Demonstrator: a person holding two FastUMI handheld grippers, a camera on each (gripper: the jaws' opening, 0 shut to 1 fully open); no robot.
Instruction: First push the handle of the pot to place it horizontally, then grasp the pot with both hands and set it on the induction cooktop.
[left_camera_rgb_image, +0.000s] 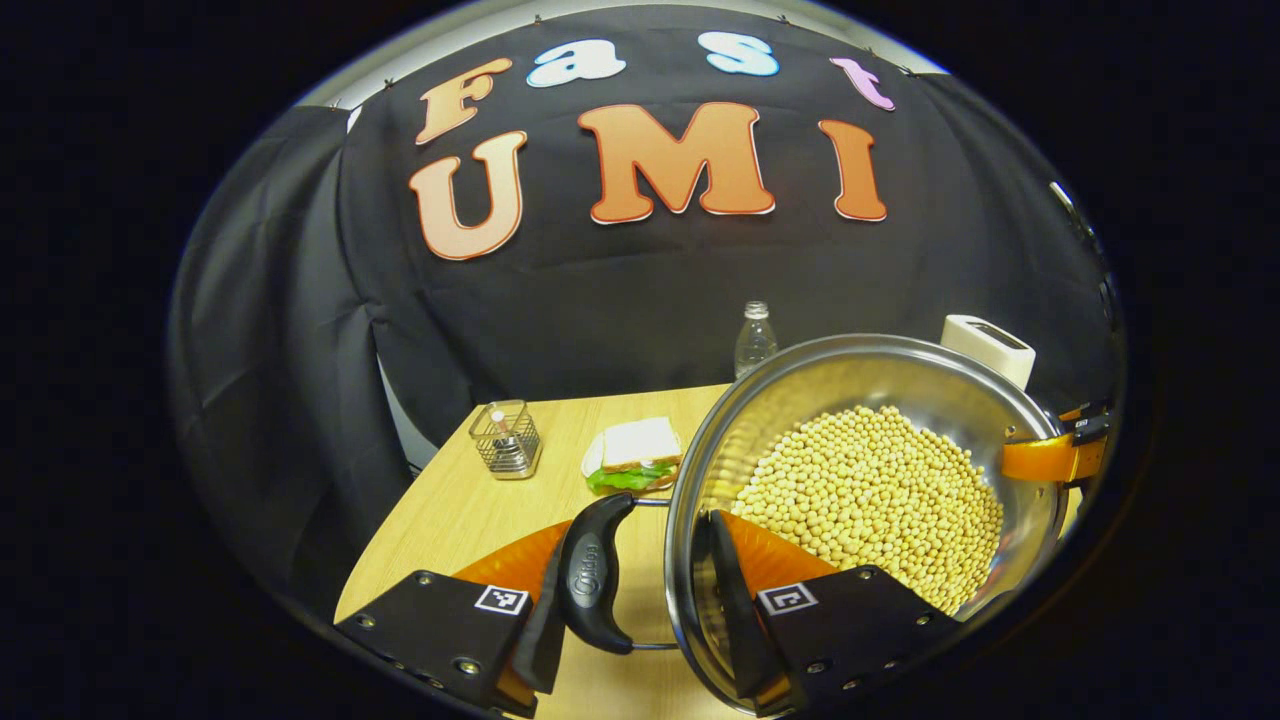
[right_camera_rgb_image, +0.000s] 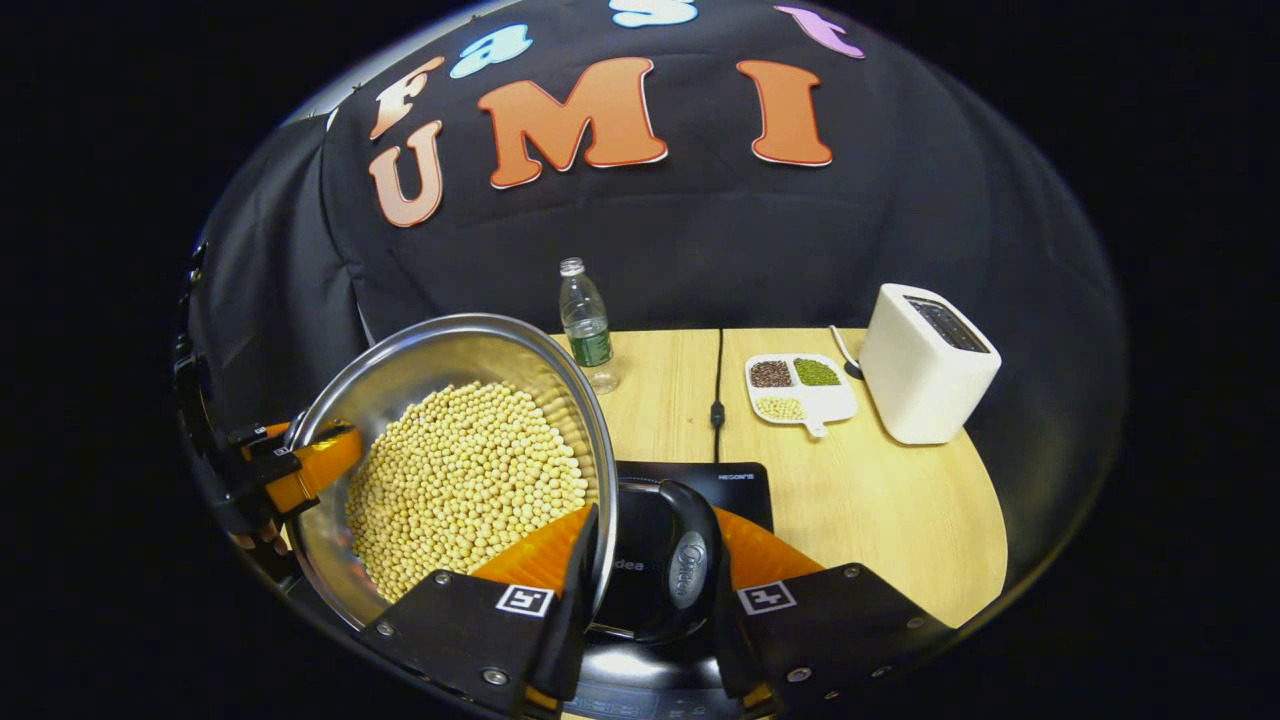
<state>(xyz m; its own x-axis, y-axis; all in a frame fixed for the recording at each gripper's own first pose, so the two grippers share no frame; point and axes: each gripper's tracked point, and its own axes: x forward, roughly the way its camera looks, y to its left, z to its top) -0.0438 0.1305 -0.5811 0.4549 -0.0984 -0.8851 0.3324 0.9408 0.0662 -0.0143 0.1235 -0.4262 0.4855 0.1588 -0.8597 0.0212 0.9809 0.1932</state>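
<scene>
Tabletop: pot (left_camera_rgb_image: 880, 480) (between both grippers)

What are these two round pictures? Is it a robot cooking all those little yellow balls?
No robot here: a person holds a two-finger grabbing tool in each hand, and a small camera rides on each tool. So each picture looks out along one tool's own fingers.

In the left gripper view, the left gripper closes on the black handle on one side of the shiny pot. In the right gripper view, the right gripper closes on the pot's other black handle. The yellow balls are dried beans inside the pot.

Below it is the black induction cooktop on a wooden table. Also there: a water bottle, a white toaster, a tray of beans, a sandwich and a small wire holder.
</scene>
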